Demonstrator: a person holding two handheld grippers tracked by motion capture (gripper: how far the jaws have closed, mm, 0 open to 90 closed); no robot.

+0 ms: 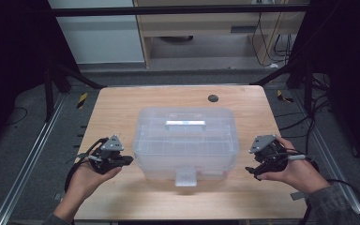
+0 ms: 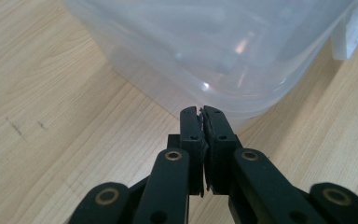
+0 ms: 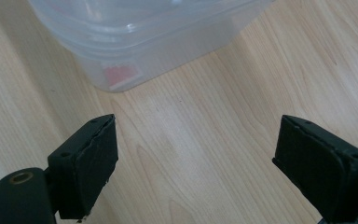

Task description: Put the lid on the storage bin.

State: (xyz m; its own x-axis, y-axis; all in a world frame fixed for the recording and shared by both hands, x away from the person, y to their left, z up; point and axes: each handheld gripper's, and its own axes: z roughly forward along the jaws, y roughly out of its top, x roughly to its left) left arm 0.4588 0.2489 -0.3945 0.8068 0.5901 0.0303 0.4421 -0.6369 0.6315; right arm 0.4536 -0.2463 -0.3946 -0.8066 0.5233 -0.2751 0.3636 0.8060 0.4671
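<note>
— Item one?
— Clear plastic box [image 1: 185, 140], lid on, white latch [image 1: 186, 177] at its near side, pale handle [image 1: 185, 123] on top. It sits in the middle of the wooden tabletop [image 1: 122, 101].
— Contents?
— Hazy through the walls. Something red [image 3: 117, 74] shows low at one corner; what it is, I cannot tell.
— Item two?
— Left hand-held gripper [image 1: 127, 161], just left of the box, jaws pressed together on nothing, tips close to the box's corner.
— Item three?
— Right hand-held gripper [image 1: 251, 172], just right of the box, jaws spread wide with bare wood between them.
— Anything else?
— Small dark disc [image 1: 213, 98], beyond the box.
</note>
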